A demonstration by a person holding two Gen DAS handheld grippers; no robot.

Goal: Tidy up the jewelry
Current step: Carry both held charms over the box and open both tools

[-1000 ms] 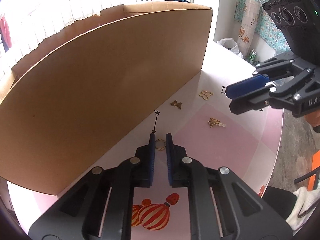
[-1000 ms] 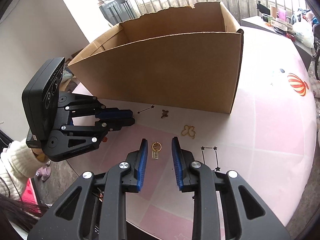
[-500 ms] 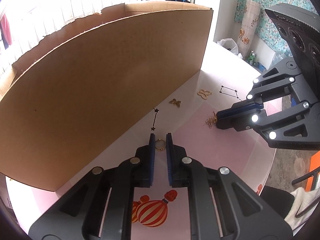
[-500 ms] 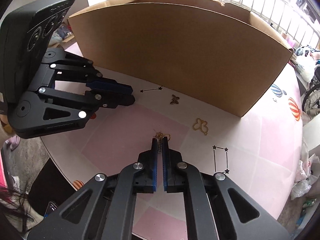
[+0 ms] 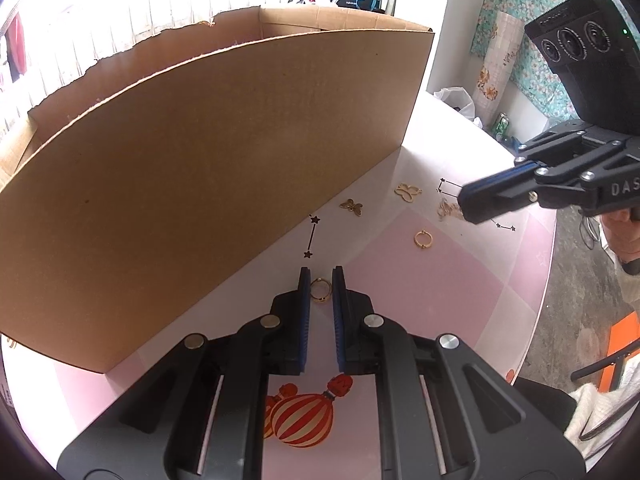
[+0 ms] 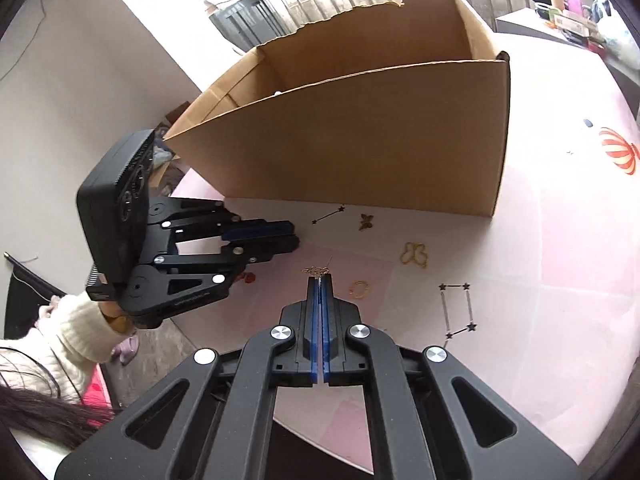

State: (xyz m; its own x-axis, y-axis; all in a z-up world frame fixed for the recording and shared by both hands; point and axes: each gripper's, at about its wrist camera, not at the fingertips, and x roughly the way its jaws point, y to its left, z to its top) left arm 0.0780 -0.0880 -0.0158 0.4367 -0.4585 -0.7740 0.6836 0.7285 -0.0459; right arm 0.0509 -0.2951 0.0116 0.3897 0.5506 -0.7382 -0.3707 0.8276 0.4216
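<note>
My left gripper (image 5: 321, 280) is low on the pink table, its fingers slightly apart on either side of a gold ring (image 5: 320, 290). It also shows in the right wrist view (image 6: 294, 236). My right gripper (image 6: 321, 280) is shut on a gold dangling earring (image 6: 316, 270) and holds it above the table. In the left wrist view the right gripper (image 5: 466, 210) holds the earring (image 5: 448, 210). A loose gold hoop (image 5: 423, 239) lies on the table below it, also in the right wrist view (image 6: 360, 289). Two gold butterfly pieces (image 5: 352, 207) (image 5: 408, 192) lie near the box.
A large open cardboard box (image 5: 200, 152) stands at the back of the round pink table (image 5: 440, 300); its front wall is close to my left gripper. The table edge (image 6: 240, 392) drops off near the person's sleeve (image 6: 76, 340). A red balloon print (image 5: 300, 416) marks the cloth.
My right gripper has lifted off the table with the earring in it; a gold hoop stays lying where it picked. My left gripper has hardly moved around the ring.
</note>
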